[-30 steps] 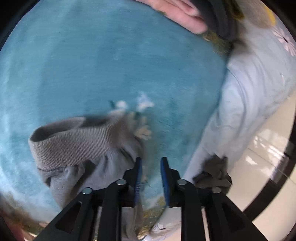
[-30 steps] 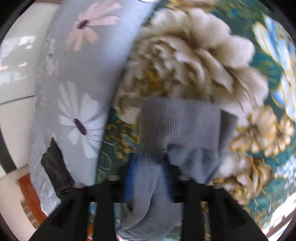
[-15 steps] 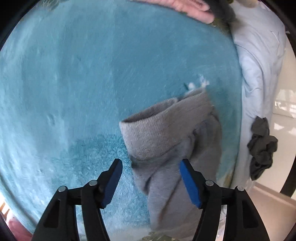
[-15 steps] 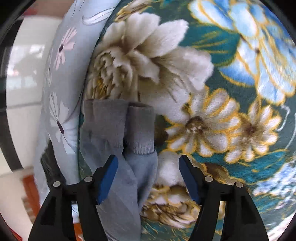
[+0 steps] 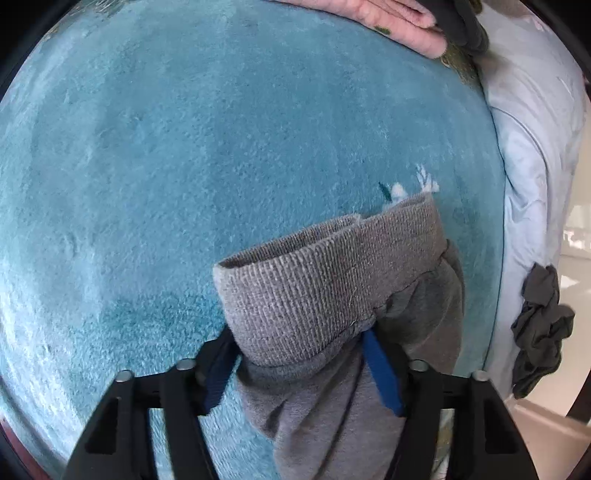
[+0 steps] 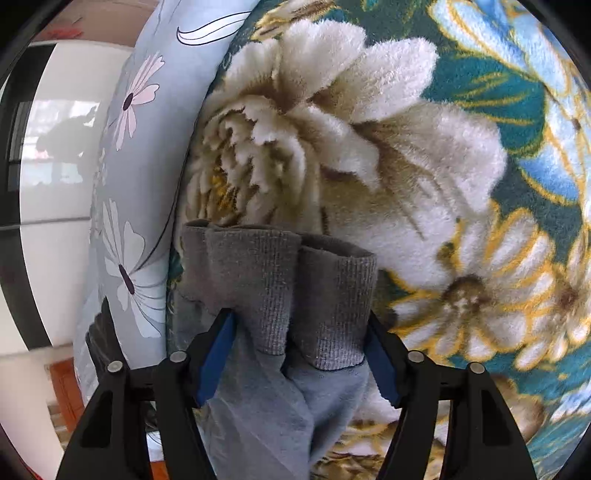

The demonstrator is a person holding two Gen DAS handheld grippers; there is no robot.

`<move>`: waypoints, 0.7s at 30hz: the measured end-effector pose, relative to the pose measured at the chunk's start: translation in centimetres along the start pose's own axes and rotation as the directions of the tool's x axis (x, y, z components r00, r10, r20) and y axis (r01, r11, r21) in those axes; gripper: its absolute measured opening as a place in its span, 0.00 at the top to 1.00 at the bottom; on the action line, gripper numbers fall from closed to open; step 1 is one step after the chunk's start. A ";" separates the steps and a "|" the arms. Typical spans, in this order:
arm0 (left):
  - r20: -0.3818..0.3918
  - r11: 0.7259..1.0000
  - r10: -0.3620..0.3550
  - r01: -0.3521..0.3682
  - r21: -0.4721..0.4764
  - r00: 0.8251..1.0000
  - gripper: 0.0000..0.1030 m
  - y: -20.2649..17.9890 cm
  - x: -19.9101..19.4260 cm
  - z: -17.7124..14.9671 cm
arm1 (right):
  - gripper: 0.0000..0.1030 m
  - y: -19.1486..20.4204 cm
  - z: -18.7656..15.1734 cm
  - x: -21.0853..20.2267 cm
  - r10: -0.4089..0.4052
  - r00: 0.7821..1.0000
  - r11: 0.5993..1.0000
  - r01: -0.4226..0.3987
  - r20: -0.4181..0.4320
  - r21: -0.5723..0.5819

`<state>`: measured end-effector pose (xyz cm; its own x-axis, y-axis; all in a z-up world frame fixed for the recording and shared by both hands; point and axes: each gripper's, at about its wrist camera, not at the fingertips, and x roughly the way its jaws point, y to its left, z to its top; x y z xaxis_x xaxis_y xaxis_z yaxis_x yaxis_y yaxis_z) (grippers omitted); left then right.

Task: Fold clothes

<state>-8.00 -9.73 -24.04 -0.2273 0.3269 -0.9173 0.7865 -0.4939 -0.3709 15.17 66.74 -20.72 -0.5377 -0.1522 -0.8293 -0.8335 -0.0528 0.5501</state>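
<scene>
Teal plush blanket (image 5: 184,166) fills most of the left wrist view; in the right wrist view the same kind of plush shows big cream flowers (image 6: 332,129) with gold outlines. At its edge lies a pale blue sheet (image 5: 528,147) printed with daisies (image 6: 122,273), and a crumpled dark cloth (image 5: 543,328) rests on that sheet.

On the blanket lies the grey garment (image 5: 332,295). Its ribbed cuff (image 5: 314,288) stands open like a tube, and smoother grey fabric runs from it toward the camera. In the right wrist view two ribbed cuffs (image 6: 280,280) lie side by side and touch, near the border of the blanket with the sheet.

Left gripper (image 5: 299,365) is spread wide, one blue pad on each side of the cuff; the cloth sits between the pads, but they do not press it. Right gripper (image 6: 299,350) is also wide apart and straddles both cuffs, with its blue pads (image 6: 214,358) close to the outer sides; no pinch is seen.

A hand (image 5: 388,18) lies flat at the top edge of the blanket, next to a dark sleeve (image 5: 461,18).

No writing or brand can be read.
</scene>
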 end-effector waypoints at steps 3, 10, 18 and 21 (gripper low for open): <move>-0.001 0.999 0.029 -0.029 -0.041 1.000 0.78 -0.7 -1.2 0.4 | 0.80 1.4 -0.3 -0.3 -0.024 1.000 1.000 0.024 -0.008 0.002; -0.035 0.984 -0.099 0.103 0.142 0.994 0.85 -6.5 -9.6 1.4 | 0.85 5.2 -2.5 -7.3 0.072 0.997 0.992 -0.068 0.034 -0.107; 0.061 0.918 -0.044 0.016 0.397 0.997 0.84 0.6 -17.6 3.4 | 0.85 -0.8 -9.5 -13.5 0.161 0.987 0.983 -0.158 0.022 -0.093; 0.054 0.947 0.096 -0.108 0.303 0.994 0.84 7.3 -13.2 4.3 | 0.85 -7.7 -11.9 -10.1 0.031 0.998 0.999 -0.030 -0.048 0.020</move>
<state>-1.75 -21.07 -15.25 -0.1812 0.2338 -0.9553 0.5952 -0.7472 -0.2957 28.55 56.95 -15.37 -0.5562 -0.2009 -0.8064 -0.8196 -0.0281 0.5723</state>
